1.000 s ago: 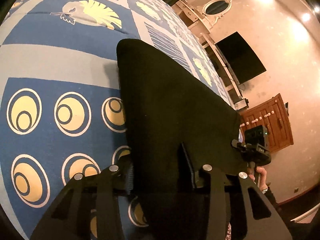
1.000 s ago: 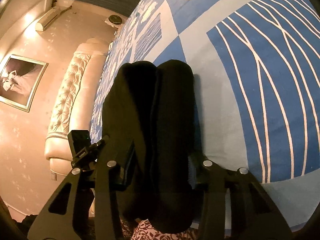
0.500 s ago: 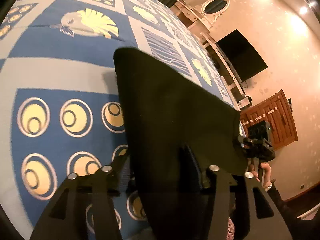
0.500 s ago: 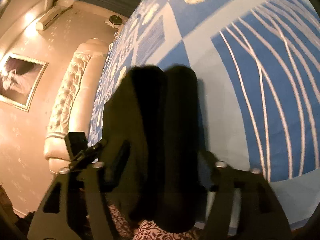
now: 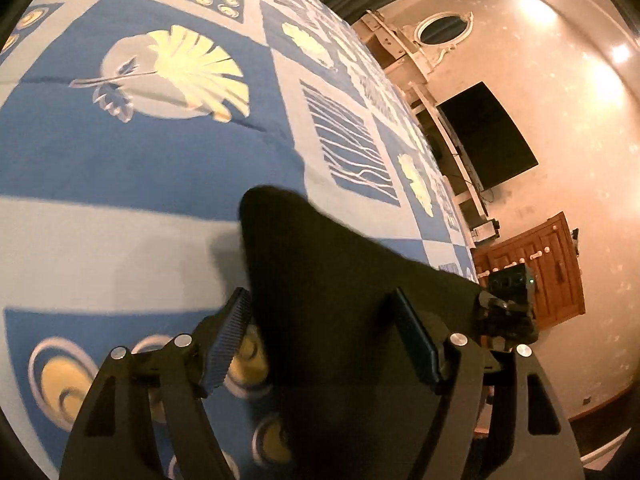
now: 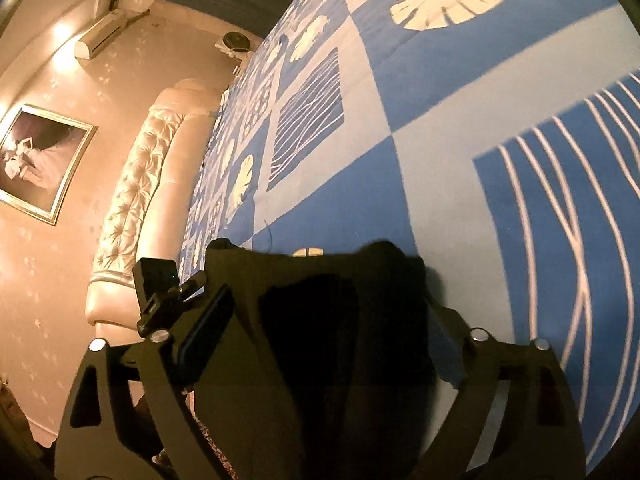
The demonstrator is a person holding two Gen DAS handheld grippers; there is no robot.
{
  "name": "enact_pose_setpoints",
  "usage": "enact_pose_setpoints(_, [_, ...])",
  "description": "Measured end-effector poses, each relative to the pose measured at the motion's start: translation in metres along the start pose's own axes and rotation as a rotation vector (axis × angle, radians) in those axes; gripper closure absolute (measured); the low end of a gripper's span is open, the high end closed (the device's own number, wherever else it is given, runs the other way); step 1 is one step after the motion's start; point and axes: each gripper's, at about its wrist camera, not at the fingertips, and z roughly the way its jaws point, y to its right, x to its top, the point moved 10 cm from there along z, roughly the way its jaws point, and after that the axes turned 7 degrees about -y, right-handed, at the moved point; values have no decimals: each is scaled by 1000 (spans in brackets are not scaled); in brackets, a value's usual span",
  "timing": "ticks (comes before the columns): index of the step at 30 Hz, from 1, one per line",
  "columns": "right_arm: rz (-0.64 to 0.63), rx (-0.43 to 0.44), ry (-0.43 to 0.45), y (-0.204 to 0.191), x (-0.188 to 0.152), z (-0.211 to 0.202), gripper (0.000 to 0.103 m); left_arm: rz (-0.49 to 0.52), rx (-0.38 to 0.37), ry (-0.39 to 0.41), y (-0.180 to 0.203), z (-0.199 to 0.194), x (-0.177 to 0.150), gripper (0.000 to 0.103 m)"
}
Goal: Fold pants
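The black pants (image 5: 344,280) lie folded on the bed, on a blue and pale patchwork bedspread (image 5: 132,160) printed with cream leaves, rings and wavy lines. The cloth is plain, dark and matte; its detail is lost in the dim warm light. Seen from my left hand, the fabric ends in a rounded corner pointing up the bed. From my right hand, it shows two rounded humps (image 6: 340,300) side by side with a darker patch between them.

My left gripper (image 5: 320,332) is opening: its ribbed pads stand apart on either side of the pants' near edge, and the cloth between them looks loose, not pinched. My right gripper (image 6: 328,336) is opening too, jaws spread wide around the folded bundle, not pressing on it.

No container is in view. A tufted cream headboard (image 6: 132,200) stands at the bed's far end.
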Motion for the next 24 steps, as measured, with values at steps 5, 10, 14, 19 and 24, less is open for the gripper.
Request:
enact_pose_setpoints(5, [-35,-38,-3,1,-2,3,24,72,93,12,1,12,2,44])
enact_pose_setpoints(10, [-11,-19,13,11,-6,0,48,95,163,17,-2,12,0,58])
enact_pose_setpoints(14, [-13,-10,30,10,-8,0,50,100,196,21,-2,12,2,62])
enact_pose_setpoints(19, [-10,-4,43,9,-7,0,51,133,240,31,1,10,4,65])
enact_pose_setpoints(24, [-5,-1,47,5,-5,3,51,128,251,29,1,7,5,67])
